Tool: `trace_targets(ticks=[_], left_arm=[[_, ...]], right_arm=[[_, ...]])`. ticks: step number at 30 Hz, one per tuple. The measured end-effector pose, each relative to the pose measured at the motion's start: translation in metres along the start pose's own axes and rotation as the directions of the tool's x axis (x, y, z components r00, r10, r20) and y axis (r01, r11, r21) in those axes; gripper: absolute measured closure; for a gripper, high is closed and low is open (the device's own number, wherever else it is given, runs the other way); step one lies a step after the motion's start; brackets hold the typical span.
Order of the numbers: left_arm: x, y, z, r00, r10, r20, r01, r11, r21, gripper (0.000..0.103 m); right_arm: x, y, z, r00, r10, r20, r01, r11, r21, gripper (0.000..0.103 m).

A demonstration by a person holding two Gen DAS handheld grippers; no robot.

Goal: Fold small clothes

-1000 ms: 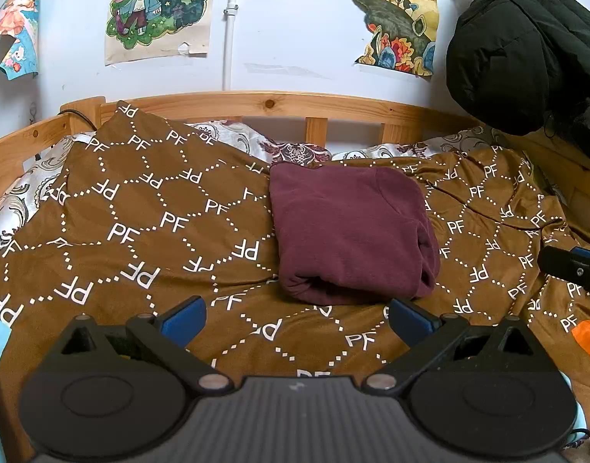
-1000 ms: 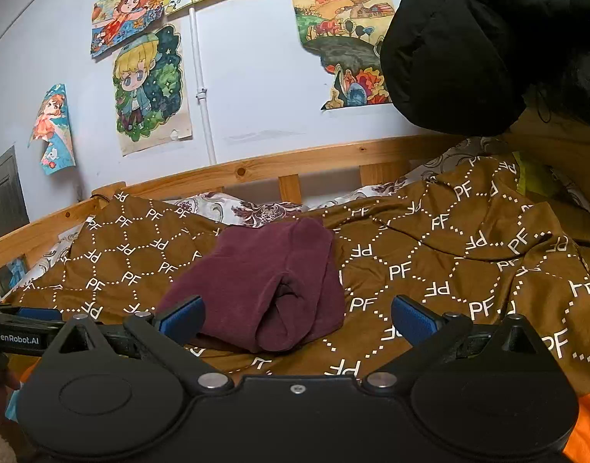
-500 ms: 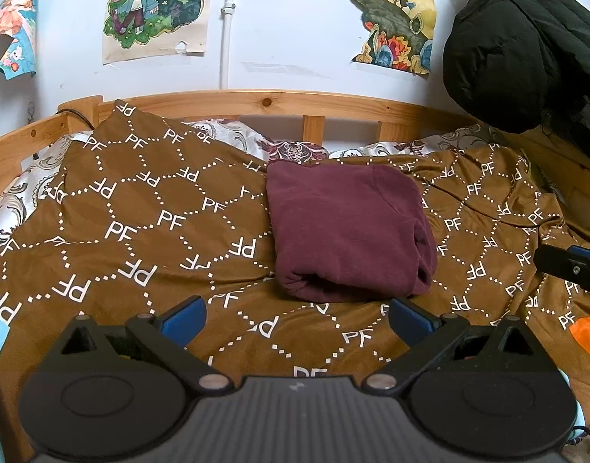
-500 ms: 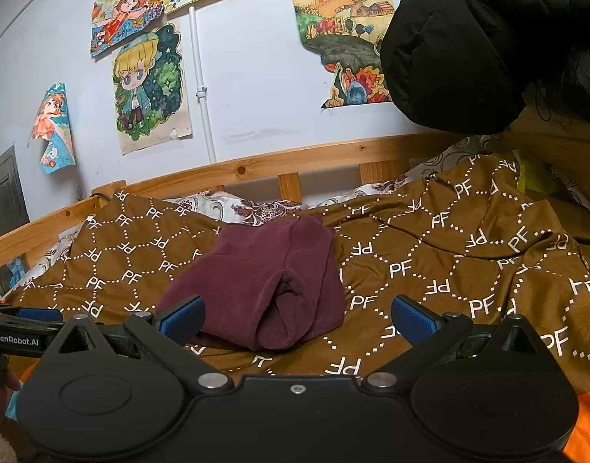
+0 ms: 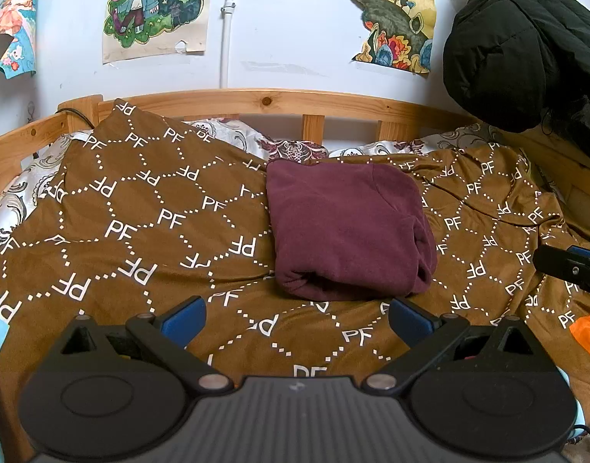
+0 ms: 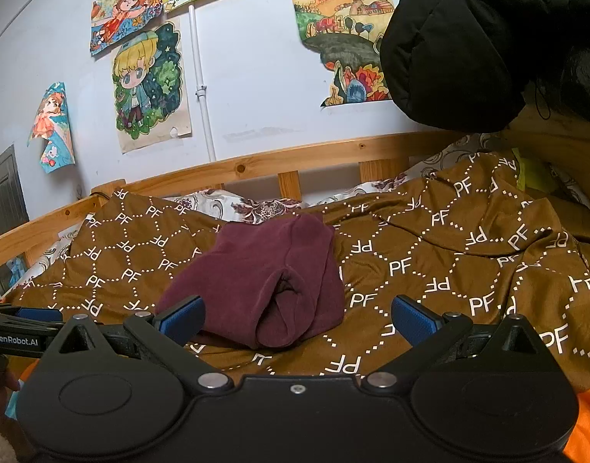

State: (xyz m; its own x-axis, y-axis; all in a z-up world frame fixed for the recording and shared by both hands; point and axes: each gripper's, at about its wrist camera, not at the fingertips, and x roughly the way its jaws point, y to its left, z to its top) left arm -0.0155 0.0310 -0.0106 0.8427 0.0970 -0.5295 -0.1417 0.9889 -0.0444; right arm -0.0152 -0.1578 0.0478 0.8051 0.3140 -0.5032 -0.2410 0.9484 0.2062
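Observation:
A dark maroon garment (image 5: 349, 227) lies folded into a compact bundle on the brown PF-patterned bedspread (image 5: 140, 223). It also shows in the right wrist view (image 6: 264, 289). My left gripper (image 5: 297, 314) is open and empty, just in front of the bundle's near edge. My right gripper (image 6: 297, 314) is open and empty, close to the bundle's rolled end. The right gripper's tip shows at the right edge of the left wrist view (image 5: 572, 266). The left gripper's side shows at the left of the right wrist view (image 6: 21, 328).
A wooden bed rail (image 5: 287, 102) runs along the far side under a white wall with drawings (image 5: 156, 4). A black padded jacket (image 5: 522, 46) hangs at the upper right. Floral bedding (image 5: 295, 150) lies behind the bundle. Orange fabric (image 5: 588, 332) sits at the right.
Both grippers have stayed open and almost still. The view has shifted only slightly. The maroon bundle has not moved.

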Motion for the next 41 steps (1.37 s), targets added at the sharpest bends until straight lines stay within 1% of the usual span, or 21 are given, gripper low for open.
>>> trace_targets(ticks=[6,8,10,13,20,33,41], left_arm=[[0.0004,-0.0007,-0.0009,1.000,0.010,-0.002,-0.010,1.000,-0.005,0.001],[0.0011,-0.0019,-0.0013,1.000,0.023,-0.010,-0.022,1.000,0.010,0.001],[0.0020,-0.0019,-0.0011,1.000,0.013,-0.017,-0.012,0.999,0.033,0.001],[0.0009,-0.0023,-0.0021,1.000,0.030,-0.002,-0.030,0.999,0.039,0.001],[0.0020,0.0007,-0.0008,1.000,0.020,-0.015,-0.019,0.999,0.038,0.001],[0.0002,-0.0003,-0.0007,1.000,0.024,-0.004,-0.024,0.998,0.061,0.001],[0.0018,0.0013,0.0002,1.000,0.022,-0.017,-0.021,0.998,0.057,0.001]], right_arm=[[0.0001,-0.0003,-0.0008,1.000,-0.001,-0.001,0.001,1.000,0.001,0.001],[0.0000,-0.0005,-0.0010,1.000,-0.001,-0.002,0.001,1.000,0.001,0.001],[0.0002,-0.0005,-0.0007,1.000,-0.001,-0.002,0.001,1.000,0.001,0.001],[0.0002,-0.0005,-0.0006,1.000,-0.001,-0.003,0.001,1.000,0.001,0.001],[0.0004,-0.0012,-0.0056,1.000,-0.002,-0.006,0.002,1.000,0.001,0.001],[-0.0003,-0.0004,-0.0095,1.000,-0.003,-0.011,0.003,1.000,-0.002,0.001],[0.0001,0.0001,-0.0085,1.000,-0.003,-0.012,0.003,1.000,-0.002,0.001]])
